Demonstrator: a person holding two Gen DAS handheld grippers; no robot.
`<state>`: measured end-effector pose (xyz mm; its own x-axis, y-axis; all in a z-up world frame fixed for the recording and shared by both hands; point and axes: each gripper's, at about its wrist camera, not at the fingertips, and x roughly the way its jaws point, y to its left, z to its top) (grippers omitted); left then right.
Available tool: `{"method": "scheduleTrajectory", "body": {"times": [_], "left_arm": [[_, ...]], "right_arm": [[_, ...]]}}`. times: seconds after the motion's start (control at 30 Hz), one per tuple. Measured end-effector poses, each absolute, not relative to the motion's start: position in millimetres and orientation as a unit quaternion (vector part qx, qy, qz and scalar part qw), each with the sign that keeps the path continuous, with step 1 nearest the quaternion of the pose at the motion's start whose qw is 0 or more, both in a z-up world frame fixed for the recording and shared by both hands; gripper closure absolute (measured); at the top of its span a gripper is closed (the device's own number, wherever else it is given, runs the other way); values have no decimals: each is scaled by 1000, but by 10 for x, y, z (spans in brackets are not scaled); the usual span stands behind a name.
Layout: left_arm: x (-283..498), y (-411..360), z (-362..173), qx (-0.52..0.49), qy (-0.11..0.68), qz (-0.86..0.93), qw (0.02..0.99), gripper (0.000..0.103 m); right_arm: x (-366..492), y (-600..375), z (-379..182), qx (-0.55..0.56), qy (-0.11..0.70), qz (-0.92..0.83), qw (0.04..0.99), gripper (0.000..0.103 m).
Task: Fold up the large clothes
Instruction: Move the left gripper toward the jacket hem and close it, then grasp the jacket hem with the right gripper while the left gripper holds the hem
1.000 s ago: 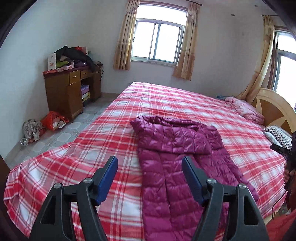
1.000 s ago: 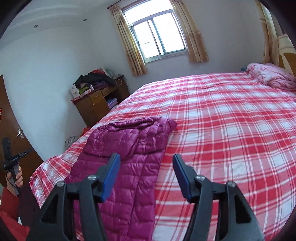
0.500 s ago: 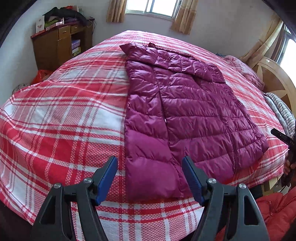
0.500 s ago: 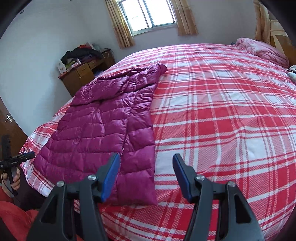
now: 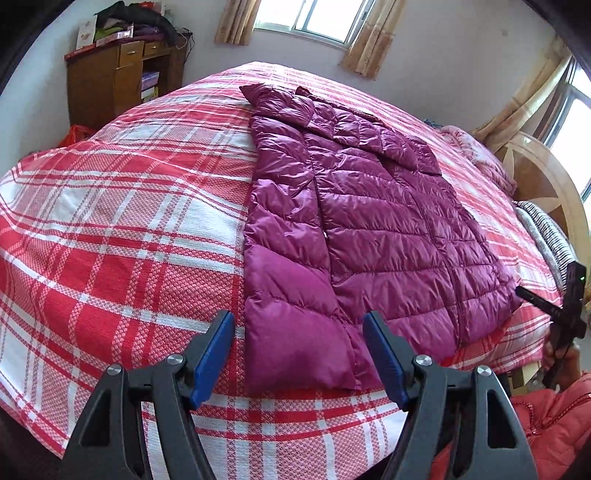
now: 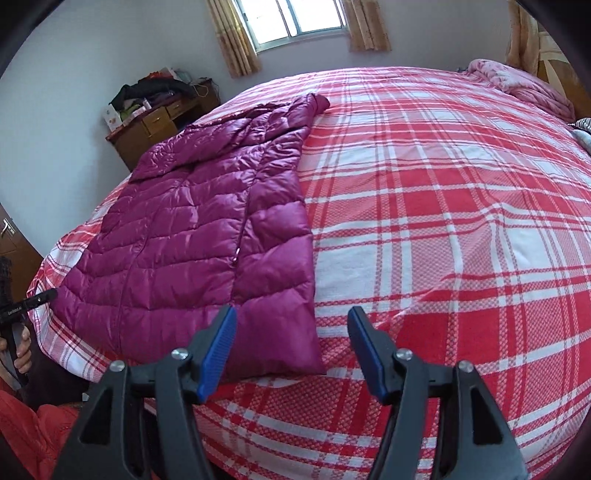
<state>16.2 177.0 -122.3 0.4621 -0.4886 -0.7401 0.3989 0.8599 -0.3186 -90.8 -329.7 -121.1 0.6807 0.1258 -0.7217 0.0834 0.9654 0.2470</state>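
I hold the left gripper (image 5: 299,354) wide open and empty at the lower centre of its frame, over the near hem of the magenta down jacket (image 5: 354,229). The right gripper (image 6: 291,350), equally wide, hangs over the hem's other corner. The jacket lies flat on the red plaid bedspread (image 6: 443,206), collar towards the far window (image 5: 314,16). I judge the fold not yet begun; next, both must pinch hem corners.
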Motion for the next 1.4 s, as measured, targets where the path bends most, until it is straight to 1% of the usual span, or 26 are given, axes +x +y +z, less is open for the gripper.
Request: {"method": "scheduleTrajectory", "body": {"times": [0.1, 0.17, 0.2, 0.23, 0.27, 0.33, 0.4, 0.43, 0.47, 0.53, 0.63, 0.73, 0.83, 1.07, 1.17, 1.27, 1.33, 1.37, 1.4], "left_arm": [[145, 1758, -1226, -49, 447, -269, 852, 31], [121, 1711, -1225, -31, 444, -267, 855, 31], [107, 1681, -1223, -19, 444, -266, 855, 31], [95, 1651, -1221, -11, 445, -268, 854, 31], [88, 1631, -1221, -5, 446, -268, 854, 32], [75, 1595, -1225, 5, 444, -264, 856, 33], [69, 1587, -1217, 11, 442, -260, 859, 45], [82, 1603, -1211, 3, 445, -263, 856, 70], [120, 1620, -1241, -17, 460, -275, 844, 91], [193, 1673, -1332, -61, 488, -285, 823, 91], [184, 1679, -1359, -61, 488, -280, 824, 92], [154, 1695, -1242, -82, 474, -301, 824, 93], [88, 1685, -1049, -84, 449, -316, 832, 93], [23, 1780, -752, -133, 414, -360, 825, 94], [-24, 1717, -696, -98, 405, -351, 838, 94], [19, 1691, -798, -76, 422, -327, 842, 94], [58, 1693, -882, -64, 433, -313, 843, 93], [74, 1695, -916, -56, 439, -306, 843, 93], [79, 1706, -937, -50, 443, -299, 844, 93]], "right_arm": [[-867, -3319, -1264, 144, 404, 16, 903, 37], [-858, -3304, -1298, 155, 404, 24, 901, 37], [-862, -3266, -1298, 147, 402, 30, 903, 43], [-853, -3215, -1305, 137, 407, 40, 902, 51], [-839, -3173, -1325, 129, 416, 47, 899, 68], [-840, -3100, -1337, 107, 417, 45, 901, 73], [-832, -3064, -1337, 99, 421, 50, 900, 85], [-832, -3062, -1329, 103, 422, 53, 899, 87], [-834, -3069, -1317, 108, 422, 55, 898, 90], [-856, -3111, -1259, 128, 414, 62, 899, 92], [-924, -3218, -1122, 167, 392, 78, 902, 93], [-990, -3279, -986, 191, 376, 90, 902, 93], [-1077, -3289, -849, 191, 365, 93, 906, 94], [-1261, -3389, -599, 197, 340, 97, 914, 96], [-1262, -3387, -590, 178, 344, 80, 918, 97], [-1237, -3403, -633, 170, 337, 62, 924, 95], [-1223, -3455, -674, 196, 339, 67, 918, 82], [-1211, -3482, -693, 206, 343, 67, 914, 55], [-1210, -3500, -710, 215, 339, 65, 914, 24]]}}
